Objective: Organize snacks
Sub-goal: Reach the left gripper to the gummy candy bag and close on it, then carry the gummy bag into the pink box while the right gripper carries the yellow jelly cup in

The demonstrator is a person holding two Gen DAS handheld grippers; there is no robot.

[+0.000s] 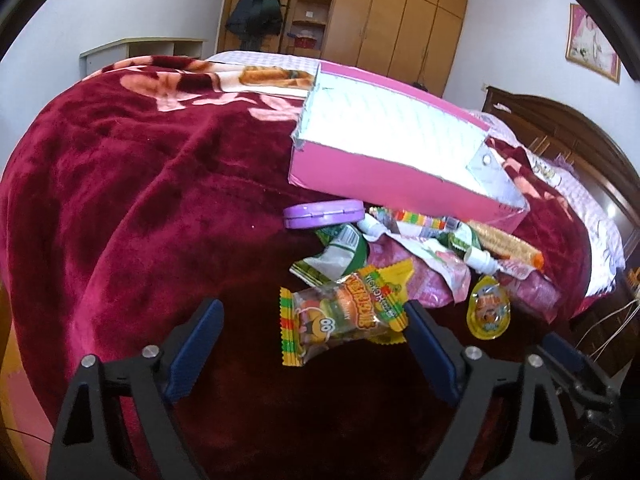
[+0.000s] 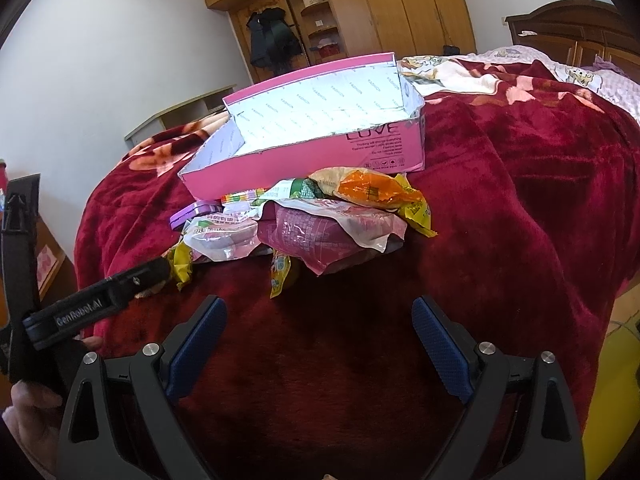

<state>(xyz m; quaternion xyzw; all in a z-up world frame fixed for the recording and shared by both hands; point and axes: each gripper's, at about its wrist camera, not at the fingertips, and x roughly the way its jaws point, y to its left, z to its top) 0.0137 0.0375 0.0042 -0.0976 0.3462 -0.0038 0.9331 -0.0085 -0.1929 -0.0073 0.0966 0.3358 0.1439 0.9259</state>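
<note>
Both claws wide: left claw [image 1: 316, 320] around gummy packet [image 1: 340, 320], right claw [image 2: 320, 320] empty.

Snack packets [image 2: 320, 220] heaped on red blanket [image 1: 140, 200] — pink box [image 1: 400, 152] open, just behind

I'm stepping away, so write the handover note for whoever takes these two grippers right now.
Left gripper: open, nothing gripped; the clear burger-gummy packet with yellow zigzag edges lies just ahead between its fingers.
Right gripper: open, empty, over bare dark red plush blanket.
Pink cardboard box with white lining: on the blanket behind the pile; no snacks visible inside.
Snack pile: round purple tin, crinkled pink foil bag, orange-yellow wrapper, all in front of the box.
Done: nothing boxed yet.
Left: move every snack into the box.
</note>
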